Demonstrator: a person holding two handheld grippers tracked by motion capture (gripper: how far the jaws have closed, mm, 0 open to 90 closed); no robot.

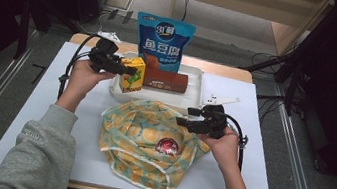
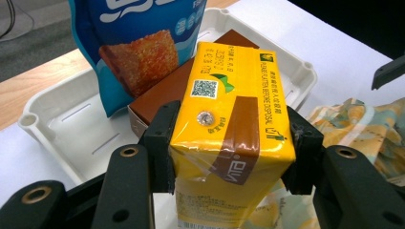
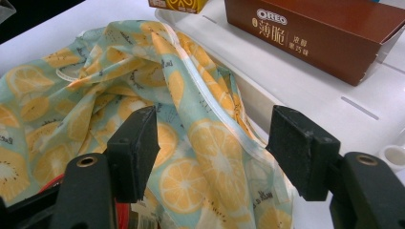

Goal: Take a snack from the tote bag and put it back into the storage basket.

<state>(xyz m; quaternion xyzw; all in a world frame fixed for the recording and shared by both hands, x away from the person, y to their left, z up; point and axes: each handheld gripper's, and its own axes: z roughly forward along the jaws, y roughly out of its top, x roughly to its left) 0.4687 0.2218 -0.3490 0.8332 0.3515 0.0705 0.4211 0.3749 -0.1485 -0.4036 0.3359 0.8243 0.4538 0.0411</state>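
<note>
My left gripper [image 1: 127,69] is shut on a yellow drink carton [image 1: 132,74], holding it upright over the left end of the white tray [image 1: 197,86]. In the left gripper view both pads press the carton's [image 2: 229,119] sides. A lemon-print fabric bag [image 1: 144,141] lies crumpled in front of the tray, with a red round packet [image 1: 167,146] showing in its mouth. At the bag's right edge my right gripper [image 1: 186,117] is open. In the right gripper view the bag's hemmed rim [image 3: 215,114] runs between the spread jaws without being pinched.
In the tray, a blue snack pouch [image 1: 163,43] stands at the back and a brown Oreo box [image 1: 166,80] lies in front of it. The box [image 3: 325,33] sits just beyond the bag. A dark gap runs along the table's far edge.
</note>
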